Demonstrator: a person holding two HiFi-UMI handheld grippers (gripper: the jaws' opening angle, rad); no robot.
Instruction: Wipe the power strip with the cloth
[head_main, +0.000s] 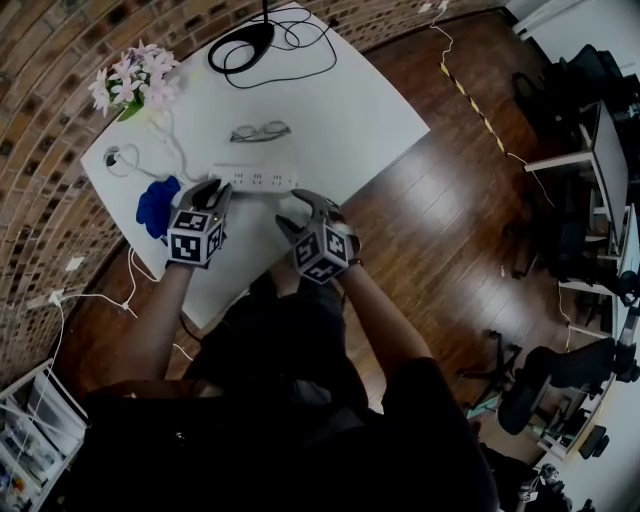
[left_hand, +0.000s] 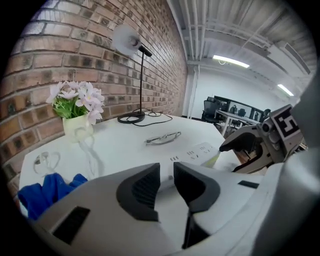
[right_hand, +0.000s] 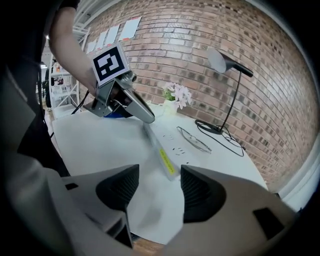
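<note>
The power strip (head_main: 256, 178) is laid on the white table (head_main: 350, 110), with the blue cloth (head_main: 157, 205) just beside its left end. The left gripper (left_hand: 166, 172) is nearly closed at that end; a pinch cannot be told. The right gripper (right_hand: 160, 175) is held wide apart and empty.

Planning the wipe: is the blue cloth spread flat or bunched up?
Bunched up: the blue cloth lies in a rumpled heap, not spread flat.
</note>
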